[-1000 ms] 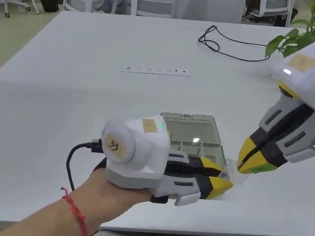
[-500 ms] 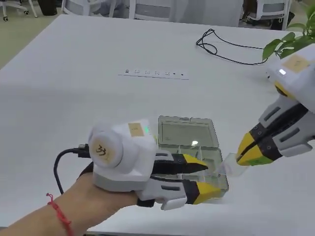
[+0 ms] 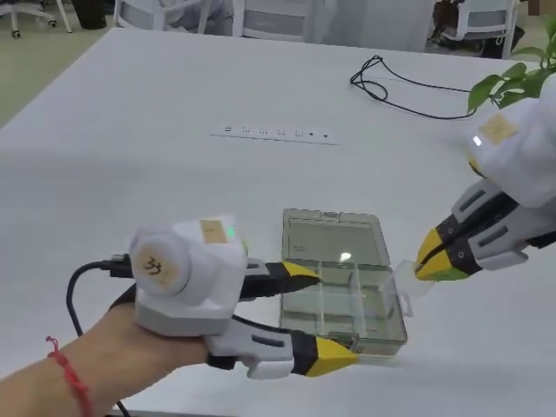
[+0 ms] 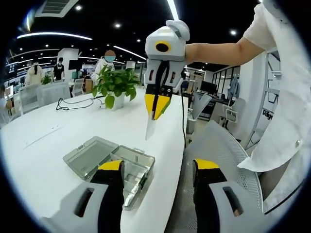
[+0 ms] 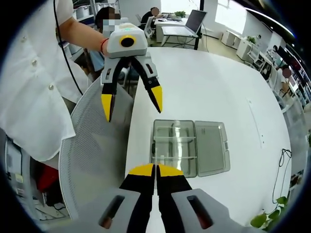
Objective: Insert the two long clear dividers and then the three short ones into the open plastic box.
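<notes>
Nearest, a hand with a red cord bracelet (image 3: 71,387) carries the left gripper (image 3: 323,313). Its yellow-tipped jaws are spread wide with nothing between them. The tips sit at the near left side of the one clear rectangular plastic box (image 3: 395,334), which lies open on the white worktop (image 3: 130,174) with its flat lid folded back on the far side. Inside the base stand thin clear inserted dividers (image 3: 356,291) that cut it into compartments. The right gripper view shows at least two inserted dividers (image 5: 174,139) crossing the base; the exact count is unclear. At the base's right edge, the right gripper (image 3: 430,263) is clamped on one short clear divider (image 3: 408,282). In the left gripper view this short clear divider (image 4: 149,130) hangs below the tips, lifted off the box. Farther off are one white socket strip (image 3: 276,133), one looped black cable (image 3: 391,82) and one green potted plant (image 3: 512,78). A second ago the left gripper lay over the base with its jaws nearly together; now they have opened and it sits back from the box.
</notes>
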The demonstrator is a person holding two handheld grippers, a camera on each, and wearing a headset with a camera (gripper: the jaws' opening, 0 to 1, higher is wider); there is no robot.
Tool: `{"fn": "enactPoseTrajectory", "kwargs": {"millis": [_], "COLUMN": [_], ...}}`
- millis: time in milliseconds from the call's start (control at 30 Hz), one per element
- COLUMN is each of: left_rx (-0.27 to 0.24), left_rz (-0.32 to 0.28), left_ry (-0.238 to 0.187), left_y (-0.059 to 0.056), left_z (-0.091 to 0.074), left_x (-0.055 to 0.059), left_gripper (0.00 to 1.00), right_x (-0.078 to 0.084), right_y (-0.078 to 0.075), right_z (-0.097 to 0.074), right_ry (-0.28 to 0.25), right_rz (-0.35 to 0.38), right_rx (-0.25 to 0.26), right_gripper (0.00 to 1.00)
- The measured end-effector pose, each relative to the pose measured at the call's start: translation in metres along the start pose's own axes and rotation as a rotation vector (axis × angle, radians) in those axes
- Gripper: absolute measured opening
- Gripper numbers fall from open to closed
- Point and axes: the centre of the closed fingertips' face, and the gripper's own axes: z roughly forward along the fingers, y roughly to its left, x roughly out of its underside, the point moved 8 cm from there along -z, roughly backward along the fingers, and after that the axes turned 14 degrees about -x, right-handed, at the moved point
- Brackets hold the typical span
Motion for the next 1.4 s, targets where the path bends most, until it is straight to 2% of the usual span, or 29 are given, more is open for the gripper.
{"fn": "enactPoseTrajectory", "kwargs": {"millis": [267, 467, 500, 633, 800, 967, 1400], "left_rx": [-0.025, -0.047, -0.050, -0.070, -0.083, -0.085, -0.086], "left_rz": [-0.007, -0.008, -0.006, -0.015, -0.026, -0.036, -0.055], "left_ry": [0.032, 0.038, 0.042, 0.045, 0.031, 0.025, 0.016], "left_y": [0.010, 0.017, 0.018, 0.025, 0.030, 0.031, 0.030], "left_z": [-0.008, -0.011, -0.011, -0.012, -0.013, -0.014, -0.014], "left_x": [0.012, 0.019, 0.021, 0.025, 0.025, 0.024, 0.024], "left_gripper": [0.72, 0.86, 0.87, 0.95, 0.99, 1.00, 1.00], "right_x": [0.008, 0.016, 0.019, 0.020, 0.025, 0.022, 0.027], "right_y": [-0.015, -0.028, -0.034, -0.039, -0.049, -0.044, -0.045], "right_z": [0.013, 0.027, 0.029, 0.035, 0.043, 0.050, 0.056], "right_ry": [0.036, 0.059, 0.062, 0.076, 0.091, 0.103, 0.111], "right_rz": [0.018, 0.030, 0.031, 0.036, 0.044, 0.053, 0.073], "right_rx": [0.038, 0.041, 0.042, 0.042, 0.035, 0.030, 0.010], "right_gripper": [0.03, 0.03, 0.03, 0.03, 0.03, 0.03, 0.03]}}
